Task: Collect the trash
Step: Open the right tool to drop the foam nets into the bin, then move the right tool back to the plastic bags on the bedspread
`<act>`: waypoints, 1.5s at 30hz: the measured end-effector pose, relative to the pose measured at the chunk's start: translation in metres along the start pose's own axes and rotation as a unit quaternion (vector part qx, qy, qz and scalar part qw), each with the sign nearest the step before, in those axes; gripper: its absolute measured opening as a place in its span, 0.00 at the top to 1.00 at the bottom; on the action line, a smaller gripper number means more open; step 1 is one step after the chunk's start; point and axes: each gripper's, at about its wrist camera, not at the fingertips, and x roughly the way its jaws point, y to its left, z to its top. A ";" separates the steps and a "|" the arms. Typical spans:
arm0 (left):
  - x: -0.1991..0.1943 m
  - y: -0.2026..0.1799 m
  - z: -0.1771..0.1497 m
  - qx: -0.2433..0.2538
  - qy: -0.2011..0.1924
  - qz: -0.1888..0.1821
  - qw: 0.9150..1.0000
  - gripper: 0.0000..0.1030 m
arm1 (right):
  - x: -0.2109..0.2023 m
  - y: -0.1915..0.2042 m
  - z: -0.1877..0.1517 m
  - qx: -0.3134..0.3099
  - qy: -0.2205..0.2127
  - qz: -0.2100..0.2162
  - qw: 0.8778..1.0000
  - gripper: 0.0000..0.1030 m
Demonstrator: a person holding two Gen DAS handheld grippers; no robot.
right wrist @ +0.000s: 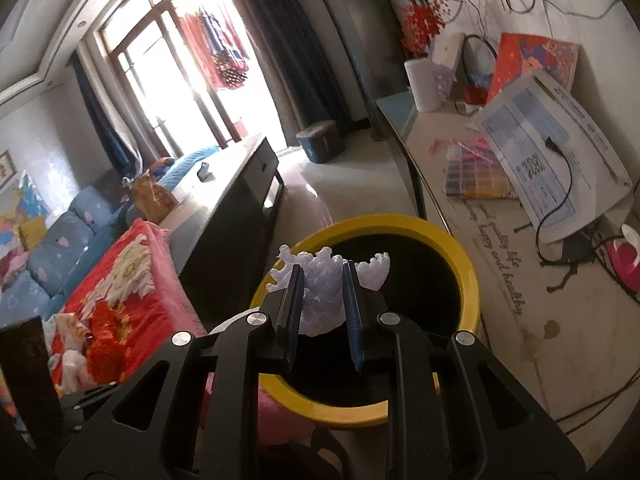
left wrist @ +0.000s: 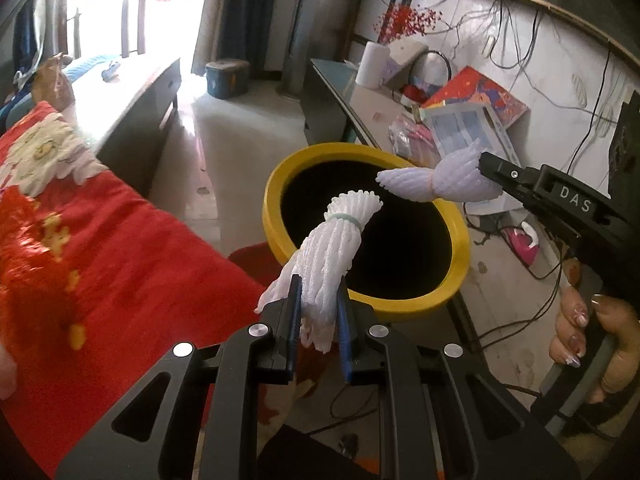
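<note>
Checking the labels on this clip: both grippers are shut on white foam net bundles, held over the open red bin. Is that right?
Not quite: the bin is yellow-rimmed, not red, as the left wrist view shows. The left gripper and right gripper are each shut on a foam net bundle over it.

I am holding my left gripper (left wrist: pixel 318 312) angled downward, jaws nearly closed and pinching. I am reaching my right gripper (left wrist: pixel 482 164) in from the right, clamped too, my right hand (left wrist: pixel 592 344) wrapping its handle.
</note>
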 end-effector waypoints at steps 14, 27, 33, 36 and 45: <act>0.018 -0.001 0.016 -0.012 -0.023 -0.027 0.999 0.28 | 0.008 -0.008 -0.006 -0.001 -0.003 -0.042 0.999 0.47; -0.032 0.017 0.013 -0.023 -0.074 -0.008 0.997 0.15 | -0.012 0.036 -0.011 -0.080 -0.021 -0.022 0.996 0.42; -0.051 0.031 0.009 -0.037 -0.084 0.016 0.996 0.14 | -0.017 0.055 -0.017 -0.100 -0.017 -0.005 0.995 0.41; -0.060 0.038 0.005 -0.044 -0.090 0.024 0.995 0.14 | -0.021 0.067 -0.019 -0.111 -0.018 0.007 0.994 0.40; -0.083 0.060 -0.009 -0.055 -0.106 0.056 0.991 0.14 | -0.032 0.099 -0.029 -0.144 -0.024 0.043 0.988 0.37</act>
